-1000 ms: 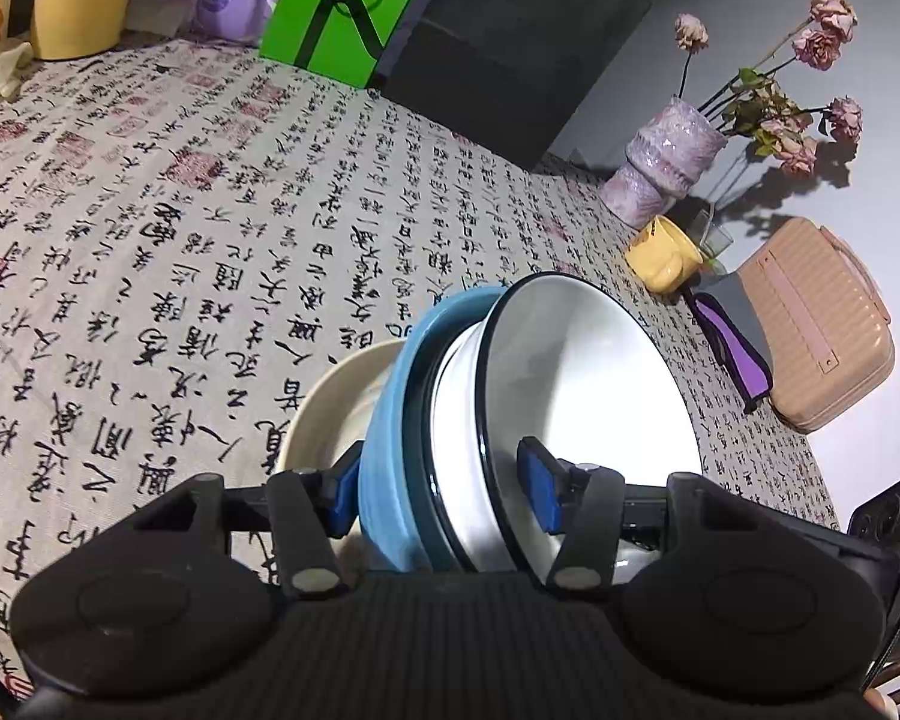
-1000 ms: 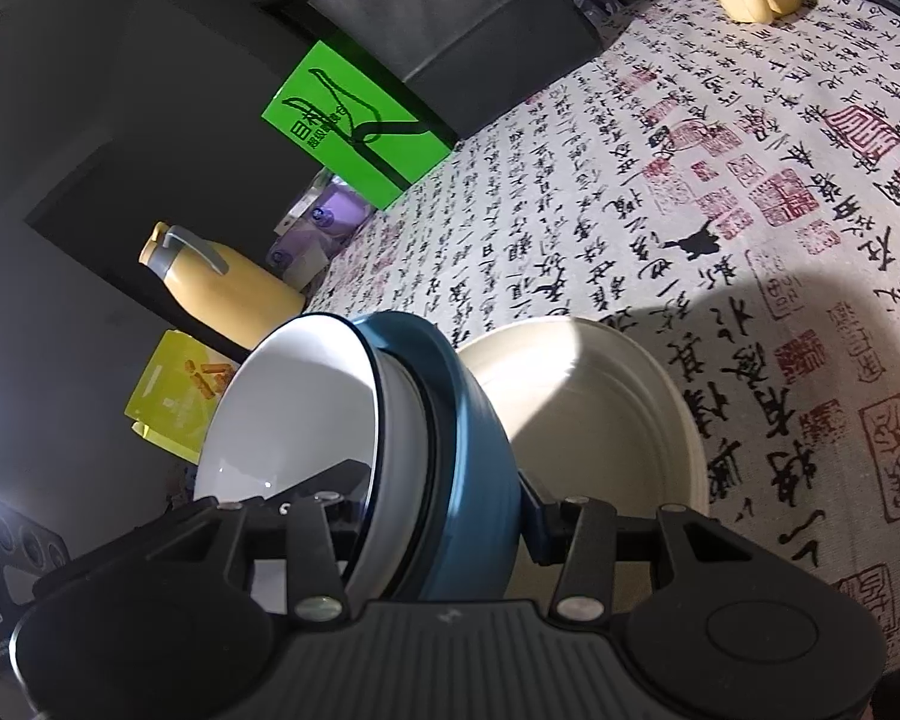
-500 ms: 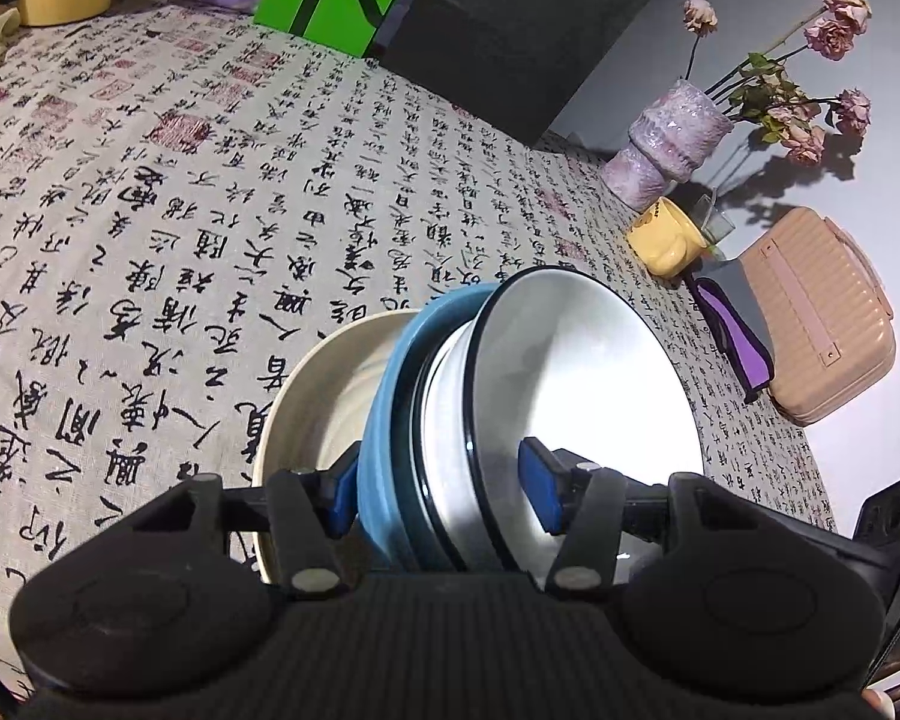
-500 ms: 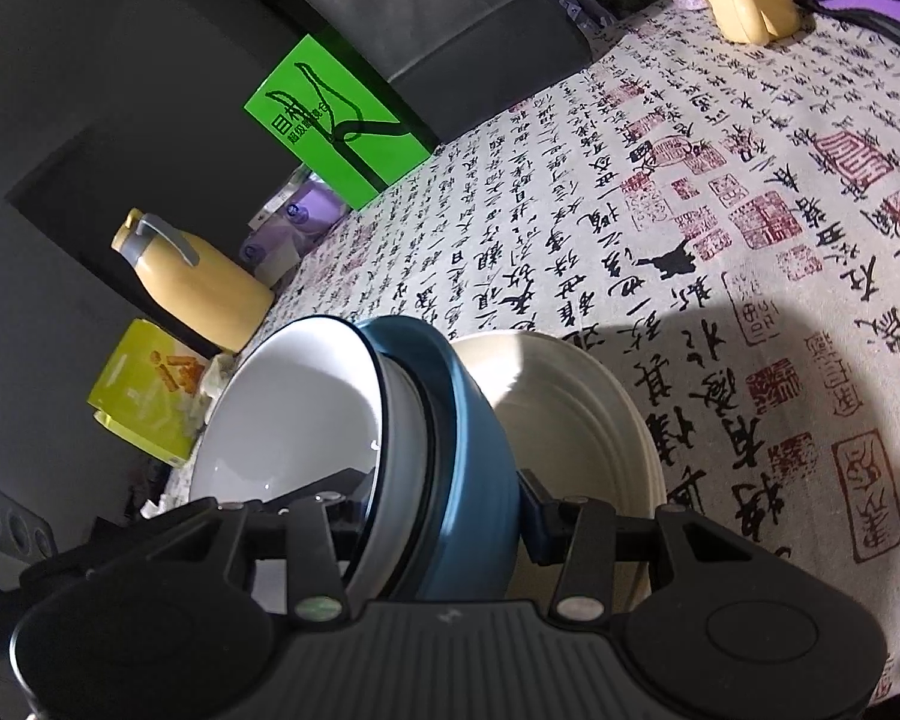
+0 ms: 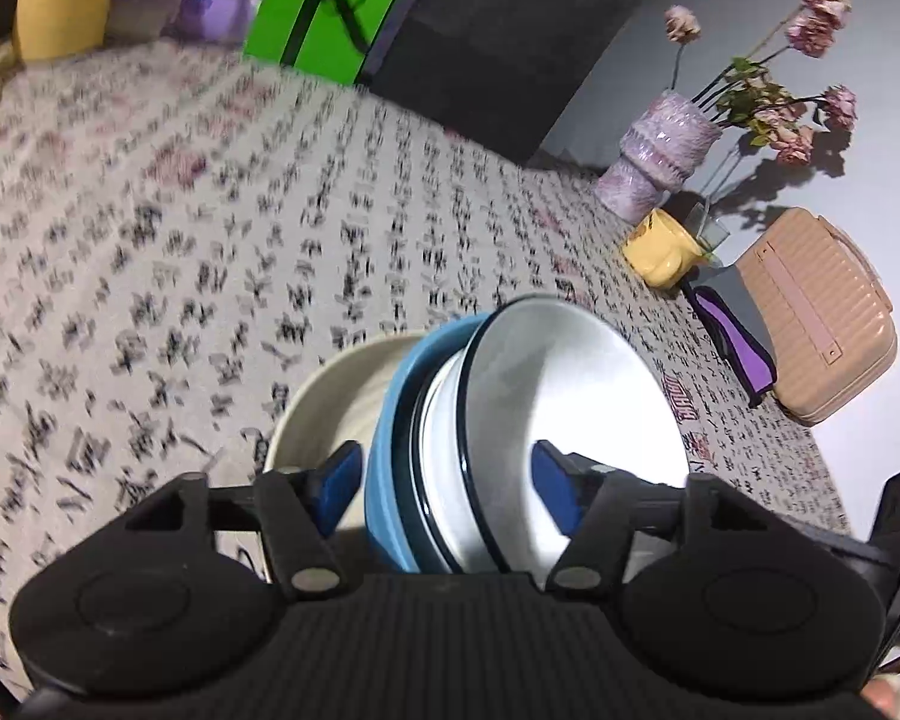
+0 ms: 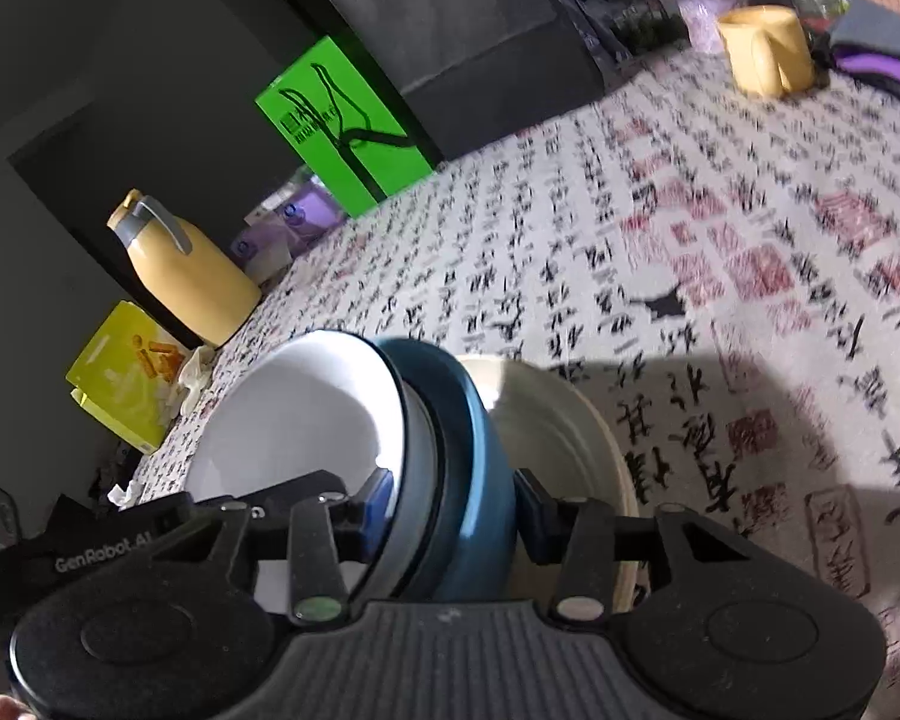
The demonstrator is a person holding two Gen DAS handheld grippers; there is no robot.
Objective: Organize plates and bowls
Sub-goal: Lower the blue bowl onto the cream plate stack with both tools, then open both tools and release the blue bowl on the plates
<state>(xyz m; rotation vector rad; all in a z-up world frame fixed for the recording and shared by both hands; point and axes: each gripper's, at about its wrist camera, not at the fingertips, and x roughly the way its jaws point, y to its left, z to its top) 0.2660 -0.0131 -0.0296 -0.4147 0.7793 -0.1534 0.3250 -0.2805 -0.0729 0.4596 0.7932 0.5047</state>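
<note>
Bowls: white bowl (image 5: 576, 396) nested in blue bowl (image 6: 480, 480), tilted over cream plate (image 6: 564, 426). Left gripper (image 5: 444, 480) opening, pads clear; right gripper (image 6: 450, 510) clamped across both.

The tablecloth (image 5: 222, 252) is off-white, printed with black calligraphy and red seal stamps. On it, a cream plate (image 5: 330, 396), a blue bowl (image 5: 390, 420) and a white bowl (image 5: 576, 396) with a dark rim. Beyond the plate: a yellow mug (image 5: 660, 252), a lilac vase (image 5: 660, 156) of faded pink flowers, a tan case (image 5: 822, 312), a green box (image 6: 342, 126) with black line art, and a yellow jug (image 6: 192, 282) with a grey handle.
</note>
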